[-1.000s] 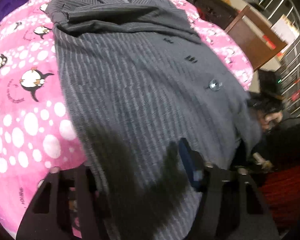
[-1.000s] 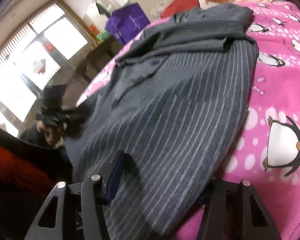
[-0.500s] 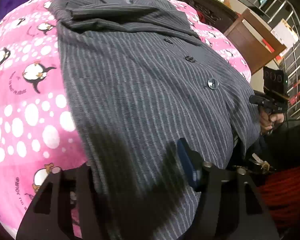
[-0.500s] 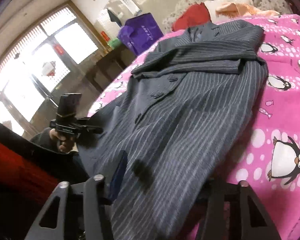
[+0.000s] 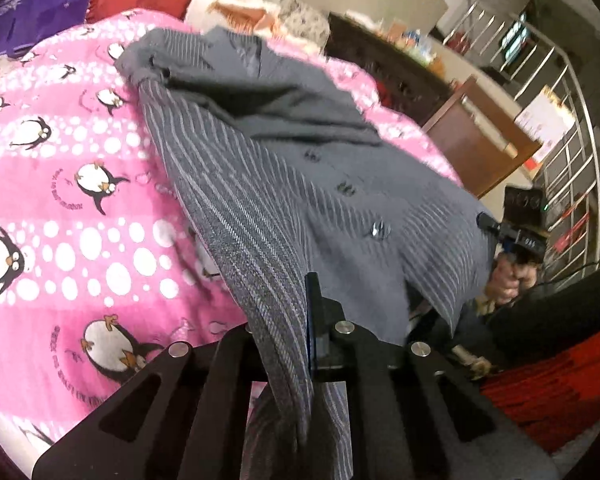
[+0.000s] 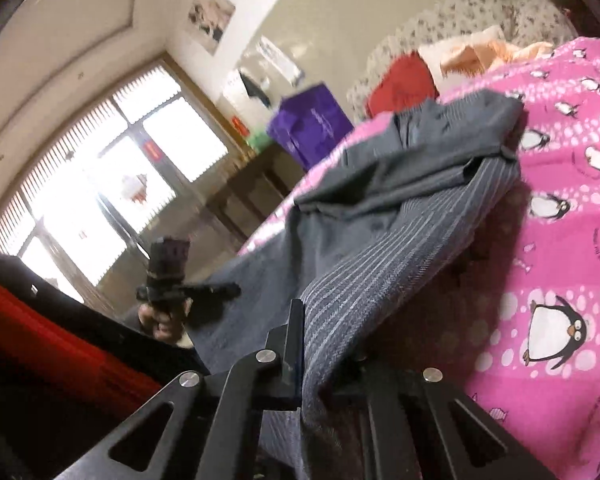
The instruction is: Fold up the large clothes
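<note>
A grey pinstriped coat (image 5: 284,184) with dark buttons lies on a pink penguin blanket (image 5: 60,216). Its sleeves are folded across the chest at the far end. My left gripper (image 5: 288,332) is shut on the coat's near hem, which is bunched and lifted. My right gripper (image 6: 324,352) is shut on the other hem corner of the coat (image 6: 388,256), also raised off the blanket (image 6: 560,240). The right gripper also shows in the left wrist view (image 5: 516,236), and the left gripper in the right wrist view (image 6: 172,280).
A purple bag (image 6: 312,124), a red cushion (image 6: 400,88) and pale bedding (image 6: 484,48) lie at the bed's far end. A wooden chair (image 5: 480,148) and metal railing (image 5: 572,152) stand to the right. A bright window (image 6: 100,188) is on the left.
Both grippers have closed on the coat's near hem and lifted it. The lower part of the coat has risen off the blanket and bunched up.
</note>
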Demonstrator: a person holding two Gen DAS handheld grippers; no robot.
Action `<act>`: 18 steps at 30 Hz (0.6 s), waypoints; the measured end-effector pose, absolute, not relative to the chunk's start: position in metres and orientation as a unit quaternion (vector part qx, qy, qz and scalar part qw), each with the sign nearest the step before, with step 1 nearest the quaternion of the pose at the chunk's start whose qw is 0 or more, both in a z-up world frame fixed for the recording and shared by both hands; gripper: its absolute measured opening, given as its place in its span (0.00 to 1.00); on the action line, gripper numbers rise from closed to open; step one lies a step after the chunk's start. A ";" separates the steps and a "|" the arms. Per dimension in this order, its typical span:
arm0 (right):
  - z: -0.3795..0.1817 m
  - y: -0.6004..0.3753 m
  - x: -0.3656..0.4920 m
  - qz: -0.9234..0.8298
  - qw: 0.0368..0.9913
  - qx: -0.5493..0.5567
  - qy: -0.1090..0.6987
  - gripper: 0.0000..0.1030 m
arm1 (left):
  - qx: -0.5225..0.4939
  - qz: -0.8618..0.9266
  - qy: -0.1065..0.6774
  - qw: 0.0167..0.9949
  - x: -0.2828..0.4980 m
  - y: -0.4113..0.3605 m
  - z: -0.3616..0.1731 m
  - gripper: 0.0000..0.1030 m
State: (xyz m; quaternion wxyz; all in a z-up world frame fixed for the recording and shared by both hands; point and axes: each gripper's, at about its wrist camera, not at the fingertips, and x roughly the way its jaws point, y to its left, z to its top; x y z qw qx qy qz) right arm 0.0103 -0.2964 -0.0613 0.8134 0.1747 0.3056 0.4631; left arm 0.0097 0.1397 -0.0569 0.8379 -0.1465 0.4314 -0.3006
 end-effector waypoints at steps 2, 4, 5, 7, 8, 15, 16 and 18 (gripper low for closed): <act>-0.054 -0.307 0.003 0.467 0.813 0.193 0.290 0.05 | -0.171 -0.317 0.417 0.834 0.000 0.144 -0.045 0.03; -0.043 -0.319 -0.005 0.474 0.809 0.213 0.275 0.05 | -0.186 -0.333 0.407 0.830 -0.007 0.147 -0.034 0.03; -0.038 -0.324 -0.009 0.479 0.807 0.221 0.267 0.05 | -0.195 -0.343 0.399 0.828 -0.011 0.150 -0.027 0.03; -0.027 -0.335 -0.015 0.480 0.807 0.235 0.251 0.05 | -0.220 -0.354 0.383 0.825 -0.015 0.158 -0.014 0.03; -0.022 -0.339 -0.014 0.475 0.811 0.238 0.244 0.05 | -0.233 -0.355 0.374 0.824 -0.013 0.161 -0.009 0.03; -0.002 -0.358 0.042 0.429 0.832 0.282 0.210 0.05 | -0.330 -0.289 0.323 0.839 0.057 0.189 0.016 0.03; 0.003 -0.359 0.058 0.422 0.834 0.289 0.208 0.05 | -0.332 -0.269 0.321 0.845 0.070 0.190 0.019 0.03; 0.008 -0.357 0.091 0.406 0.839 0.298 0.207 0.05 | -0.338 -0.239 0.319 0.853 0.103 0.193 0.023 0.03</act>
